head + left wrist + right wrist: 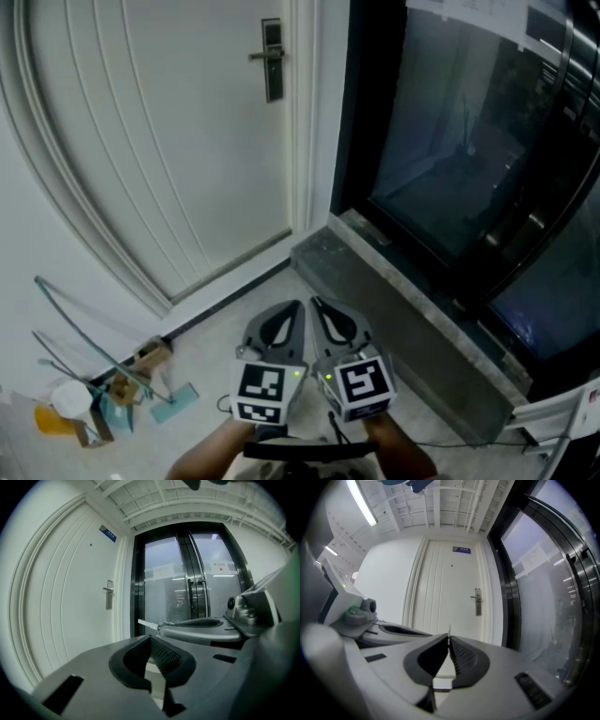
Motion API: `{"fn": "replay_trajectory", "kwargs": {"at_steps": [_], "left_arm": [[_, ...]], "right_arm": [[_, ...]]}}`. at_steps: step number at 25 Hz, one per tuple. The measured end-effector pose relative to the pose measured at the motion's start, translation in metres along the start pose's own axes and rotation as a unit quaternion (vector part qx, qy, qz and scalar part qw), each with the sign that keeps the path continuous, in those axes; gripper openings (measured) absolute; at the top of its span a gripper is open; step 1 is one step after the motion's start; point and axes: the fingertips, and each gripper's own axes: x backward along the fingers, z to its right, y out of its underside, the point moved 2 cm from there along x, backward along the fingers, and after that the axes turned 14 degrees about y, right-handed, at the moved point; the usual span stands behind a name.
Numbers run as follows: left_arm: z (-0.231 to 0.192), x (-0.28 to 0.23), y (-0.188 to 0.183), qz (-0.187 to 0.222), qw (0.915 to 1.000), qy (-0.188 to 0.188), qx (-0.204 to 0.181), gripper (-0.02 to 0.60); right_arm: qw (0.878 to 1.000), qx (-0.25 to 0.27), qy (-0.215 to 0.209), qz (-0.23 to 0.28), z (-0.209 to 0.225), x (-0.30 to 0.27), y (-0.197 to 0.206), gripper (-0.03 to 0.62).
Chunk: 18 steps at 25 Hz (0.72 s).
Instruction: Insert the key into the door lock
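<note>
The white door (159,141) stands shut ahead, and its metal lock plate with a lever handle (271,59) is at the top of the head view. That lock (477,601) lies far beyond the jaws in the right gripper view. My right gripper (318,303) is shut on a small silver key (146,622), whose blade sticks out past the tips. From behind, the key (449,631) shows only as a thin edge. My left gripper (296,307) is shut with nothing in it, close beside the right one. Both are low, well short of the door.
Dark-framed glass doors (469,159) fill the right side behind a grey stone threshold (403,309). On the floor at the lower left lies clutter (112,389): wire hangers, cardboard scraps, a roll of tape. A blue sign (461,550) sits above the door.
</note>
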Motion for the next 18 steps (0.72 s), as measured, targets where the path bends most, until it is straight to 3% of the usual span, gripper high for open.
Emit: {"fn": "replay_trajectory", "kwargs": {"at_steps": [18], "left_arm": [[-0.134, -0.002, -0.008, 0.010, 0.9986, 0.046, 0.025, 0.003]], "right_arm": [[0.999, 0.012, 0.043, -0.018, -0.064, -0.114, -0.018, 0.018]]}}
